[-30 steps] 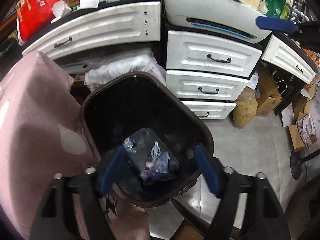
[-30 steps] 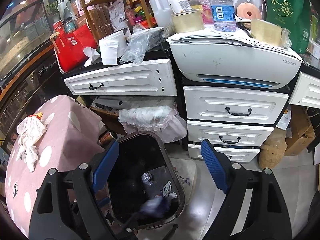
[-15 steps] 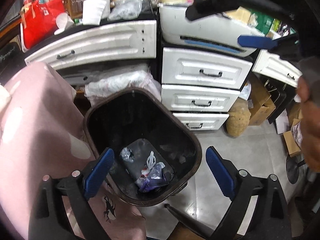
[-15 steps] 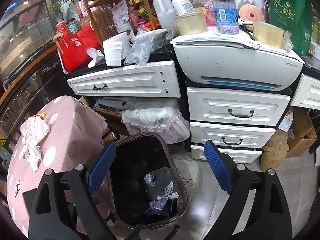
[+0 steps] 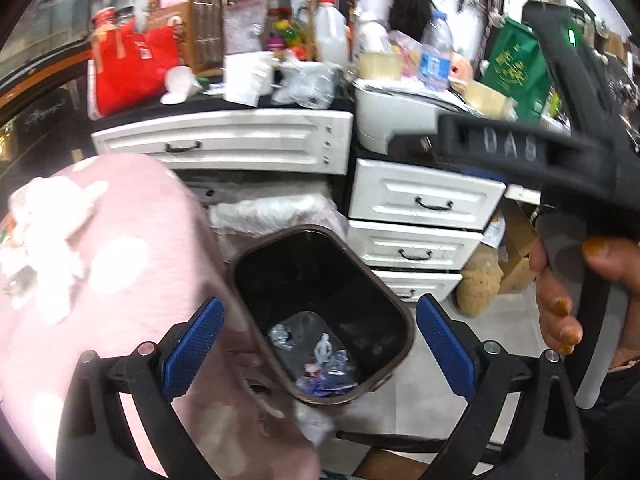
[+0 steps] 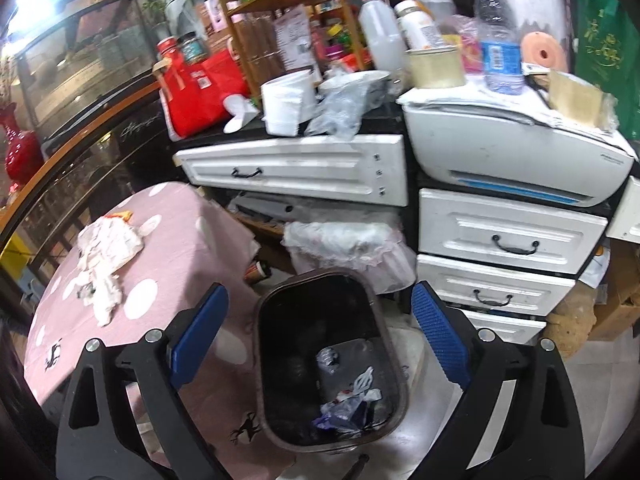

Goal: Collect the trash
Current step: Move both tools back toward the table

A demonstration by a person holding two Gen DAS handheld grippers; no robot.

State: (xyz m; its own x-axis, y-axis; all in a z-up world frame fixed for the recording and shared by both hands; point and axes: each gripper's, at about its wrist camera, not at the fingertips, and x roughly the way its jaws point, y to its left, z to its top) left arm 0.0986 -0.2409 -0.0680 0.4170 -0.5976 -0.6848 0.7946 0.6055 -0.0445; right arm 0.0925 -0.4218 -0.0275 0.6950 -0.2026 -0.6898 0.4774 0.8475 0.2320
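A dark brown trash bin (image 5: 402, 322) (image 6: 386, 320) stands on the floor beside a pink dotted tablecloth (image 5: 132, 280) (image 6: 180, 232). Crumpled wrappers (image 5: 326, 368) (image 6: 348, 402) lie at its bottom. Crumpled white tissues (image 5: 48, 240) (image 6: 106, 256) rest on the cloth. My left gripper (image 5: 320, 320) hangs above the bin, its jaws opening with nothing between them. My right gripper (image 6: 320, 308) also hovers over the bin, its jaws opening and empty. In the left wrist view its black body (image 5: 540, 152) crosses the right side, held by a hand (image 5: 560, 320).
White drawers (image 6: 508, 236) and a printer (image 6: 512, 148) stand behind the bin. Above them is a cluttered top with bottles (image 6: 498, 40) and a red bag (image 6: 200, 92). A plastic-wrapped bundle (image 6: 348, 248) sits right behind the bin. Cardboard boxes (image 5: 516, 248) sit at the right.
Both grippers' jaws have spread wider. The left view has risen and pulled back from the bin, bringing the tissues and the right gripper's hand into view. The right view has shifted slightly.
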